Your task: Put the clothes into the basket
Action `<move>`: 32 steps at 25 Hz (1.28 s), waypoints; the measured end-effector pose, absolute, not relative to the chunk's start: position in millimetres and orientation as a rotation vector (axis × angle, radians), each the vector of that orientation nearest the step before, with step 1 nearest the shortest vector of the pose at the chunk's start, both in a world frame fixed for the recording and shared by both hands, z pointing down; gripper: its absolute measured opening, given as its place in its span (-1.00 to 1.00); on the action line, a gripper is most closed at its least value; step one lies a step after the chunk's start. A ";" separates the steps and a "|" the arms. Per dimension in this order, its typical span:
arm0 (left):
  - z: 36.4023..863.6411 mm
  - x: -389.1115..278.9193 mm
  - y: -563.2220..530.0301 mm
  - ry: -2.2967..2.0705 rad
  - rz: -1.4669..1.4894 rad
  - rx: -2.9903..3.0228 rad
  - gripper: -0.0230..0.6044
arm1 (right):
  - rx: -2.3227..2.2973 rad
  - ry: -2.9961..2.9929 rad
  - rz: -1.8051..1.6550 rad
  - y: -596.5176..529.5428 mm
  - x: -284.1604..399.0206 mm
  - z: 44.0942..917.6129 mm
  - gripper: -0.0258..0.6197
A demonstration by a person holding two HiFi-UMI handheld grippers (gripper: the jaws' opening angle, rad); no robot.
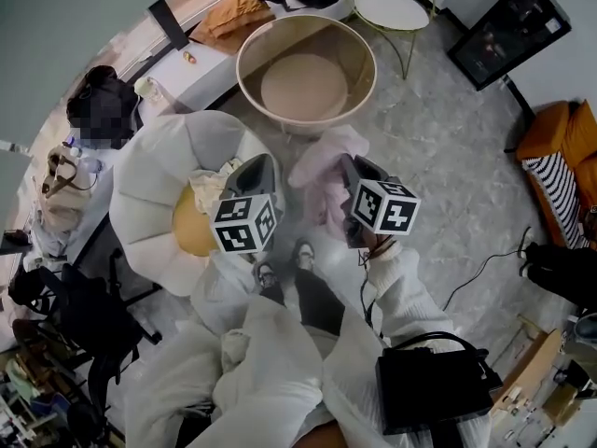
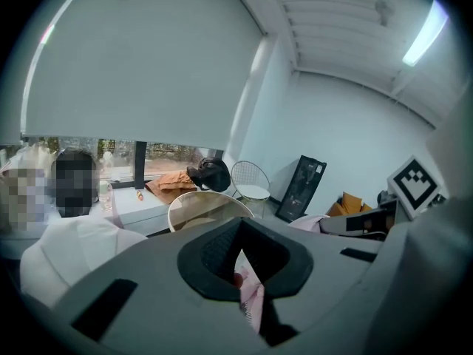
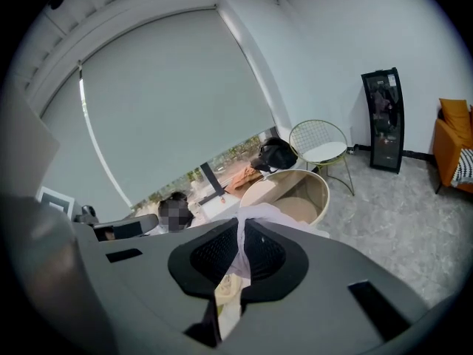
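1. Out to the left of the left gripper (image 1: 259,177) sits a white flower-shaped cushion (image 1: 149,180) with a yellow centre, its edge just beside the gripper body.
2. The left gripper points forward and somewhat downward. In the left gripper view its jaws are pressed together on a fold of the pink garment (image 1: 322,171), and the cloth sticks up out of the narrow slit between the pads.
3. The pink garment hangs bunched between the two grippers, held up off the grey floor (image 1: 438,147) and pinched from both sides. Most of its bulk lies closer to the right gripper (image 1: 353,180).
4. Straight ahead of both sets of tips stands the round beige basket (image 1: 364,73). The garment is outside it, with its upper edge near the basket's nearest rim; whether cloth and rim touch cannot be told.
5. The right gripper also tilts downward. In the right gripper view its jaws are clamped on a pale pink strip of the same garment, which rises from between the pads toward the basket.
6. Beyond the basket and to the right of the right gripper is a wire chair (image 1: 392,12) with a round white seat.
7. Far off to the right gripper's right stands an orange sofa (image 1: 560,133) with a striped cushion (image 1: 555,194).
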State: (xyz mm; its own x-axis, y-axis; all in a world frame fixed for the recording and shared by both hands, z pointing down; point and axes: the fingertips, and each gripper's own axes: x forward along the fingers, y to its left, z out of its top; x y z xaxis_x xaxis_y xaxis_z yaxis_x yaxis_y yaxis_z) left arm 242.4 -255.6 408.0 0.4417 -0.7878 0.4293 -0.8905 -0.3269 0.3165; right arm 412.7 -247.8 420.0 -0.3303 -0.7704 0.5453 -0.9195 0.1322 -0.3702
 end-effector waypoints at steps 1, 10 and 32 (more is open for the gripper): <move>411.1 244.0 -256.1 -1.408 0.274 2.184 -0.91 | 1.656 -2.184 0.982 -250.3 413.5 423.5 -0.81; 444.3 248.2 -262.1 -1.447 0.331 2.096 -0.91 | 1.593 -2.133 0.998 -272.8 426.0 469.8 -0.38; 449.8 256.9 -268.2 -1.461 0.321 2.070 -0.91 | 1.652 -2.148 0.964 -287.7 439.7 463.2 -0.35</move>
